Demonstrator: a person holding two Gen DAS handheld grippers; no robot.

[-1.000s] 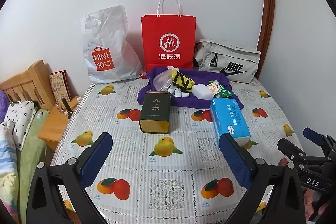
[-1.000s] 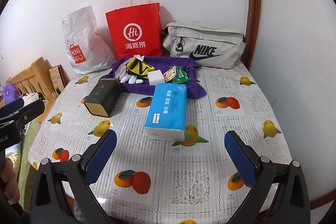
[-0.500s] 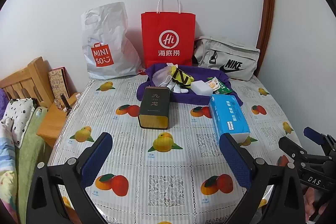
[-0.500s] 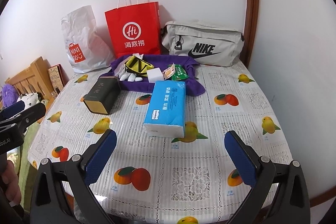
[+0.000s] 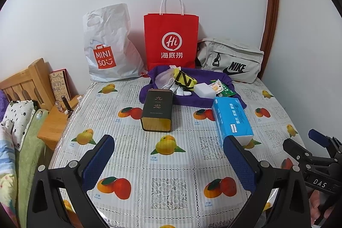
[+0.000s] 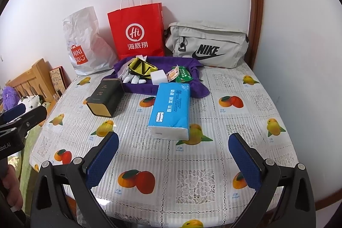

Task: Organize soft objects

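While both tools, left tool [image 5: 168,155] and right tool [image 6: 174,152], gape wide and empty, the far white crumpled plastic bag [image 5: 108,46] reads "MINISO", the grey fabric pouch [image 6: 206,45] "NIKE".

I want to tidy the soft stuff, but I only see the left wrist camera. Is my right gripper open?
Observer: Yes, the right gripper is open and holds nothing.
Operator: What's in front of it?
Observer: The blue tissue pack lies straight ahead, not yet between the fingers.
Operator: Is there a soft toy anywhere?
Observer: A fuzzy purple toy sits beside the wooden headboard, far left.
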